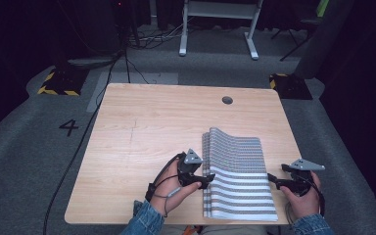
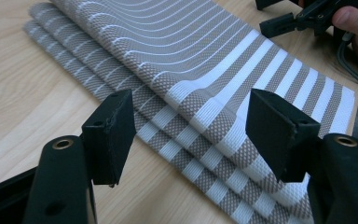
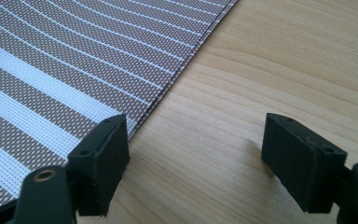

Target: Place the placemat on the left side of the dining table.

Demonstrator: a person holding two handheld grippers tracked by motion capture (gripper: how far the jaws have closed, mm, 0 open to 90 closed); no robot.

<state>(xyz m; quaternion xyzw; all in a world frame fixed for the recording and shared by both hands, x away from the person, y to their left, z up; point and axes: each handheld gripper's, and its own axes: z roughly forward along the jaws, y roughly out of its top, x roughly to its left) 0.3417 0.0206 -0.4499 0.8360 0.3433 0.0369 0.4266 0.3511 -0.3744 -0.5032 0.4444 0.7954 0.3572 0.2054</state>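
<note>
Striped mats [image 1: 237, 174], stacked and fanned along the left edge, lie on the counter [image 1: 142, 132] at its near right. Left tool [image 1: 206, 179] over the stack's left edge, jaws wide apart, holding nothing. Right tool [image 1: 273, 180] just beside the right edge, jaws wide, empty.

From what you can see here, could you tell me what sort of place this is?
Probably a lab or studio set up for recording, not a home. A lone wooden table stands on grey carpet marked with a number 4, cables trail across the floor, and yellow-and-black striped blocks sit behind it.
</note>
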